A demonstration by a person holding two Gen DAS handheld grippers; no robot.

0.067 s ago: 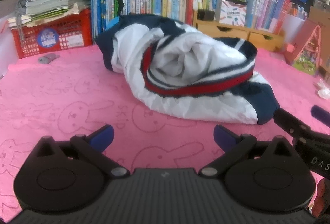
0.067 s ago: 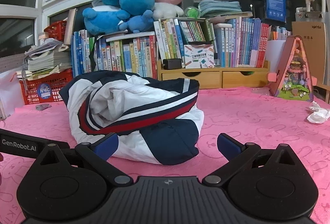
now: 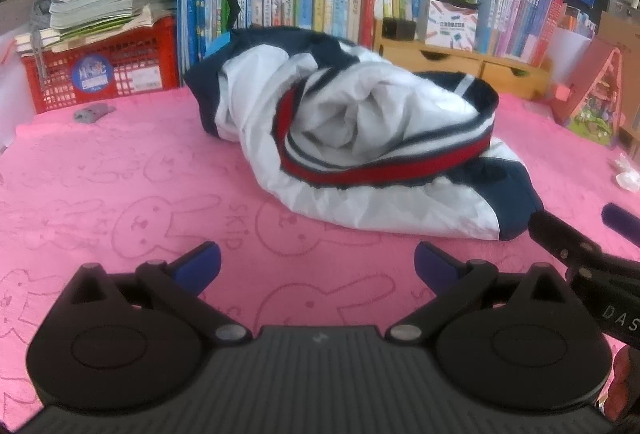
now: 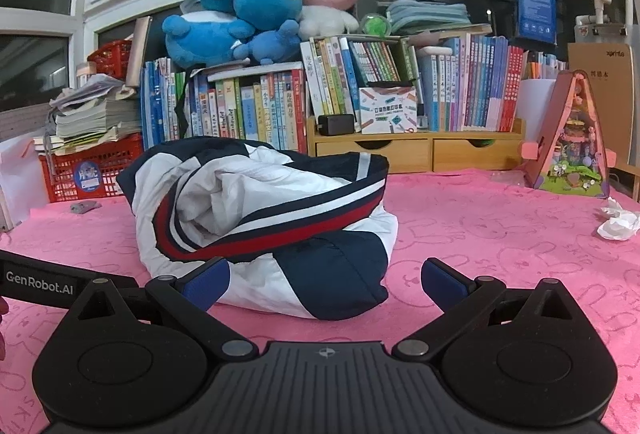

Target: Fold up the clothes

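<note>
Pink cloth [image 3: 132, 162]: rabbit-print cover over the whole work surface; bare in front of both grippers.
Garment: white, navy and red jacket [image 3: 360, 150] lying crumpled in a heap near the middle of the cloth, unfolded, with a red-and-navy striped band across the top of the heap.
Garment, right wrist view: jacket [image 4: 260, 218] sits directly ahead, its near edge just beyond the left fingertip.
Left gripper [image 3: 318, 264]: jaws spread wide, nothing between the blue pads; positioned above the cloth, short of the jacket's near edge.
Right gripper [image 4: 325, 276]: jaws spread wide, holding nothing; pads apart from the fabric.
Cross view: right gripper's black finger appears at the right edge of the left wrist view, close to the jacket's navy corner.
Background: row of books [image 4: 248, 110] behind the jacket; red basket [image 3: 100, 74] at far left; crumpled tissue [image 4: 618, 222] on the cloth at right.
</note>
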